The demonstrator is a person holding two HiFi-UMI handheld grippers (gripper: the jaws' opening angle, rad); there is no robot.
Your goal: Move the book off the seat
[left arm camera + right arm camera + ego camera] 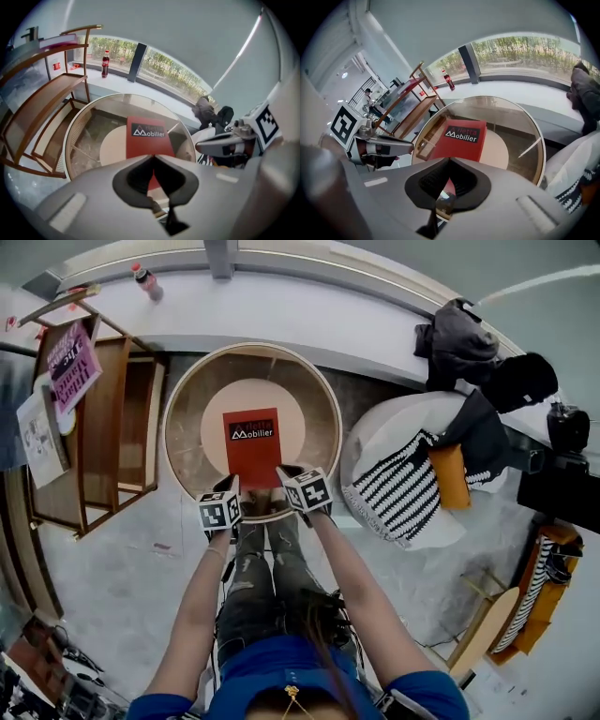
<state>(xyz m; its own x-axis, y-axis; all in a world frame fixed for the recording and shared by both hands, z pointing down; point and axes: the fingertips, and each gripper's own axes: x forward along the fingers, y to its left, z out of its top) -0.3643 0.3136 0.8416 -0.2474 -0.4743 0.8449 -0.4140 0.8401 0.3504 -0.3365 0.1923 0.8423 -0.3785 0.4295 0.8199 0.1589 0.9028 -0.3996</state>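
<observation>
A red book [251, 446] [147, 138] [461, 136] with a black "Mobilier" label lies flat on the pale round seat pad [216, 427] of a round rattan chair [178, 409]. Both grippers are at the book's near edge. My left gripper [244, 502] [152, 157] is at the near left corner and my right gripper [283, 476] [449, 160] at the near right corner. In both gripper views the fingertips meet with the book's cover showing red just behind them. Nothing shows between the tips. Each gripper also appears in the other's view.
A wooden shelf unit [103, 427] with magazines [73, 367] stands left of the chair. A cola bottle [145, 279] is on the window ledge. To the right are a white chair with a striped cushion [403, 484] and dark coats [469, 343]. The person's legs [267, 577] are below.
</observation>
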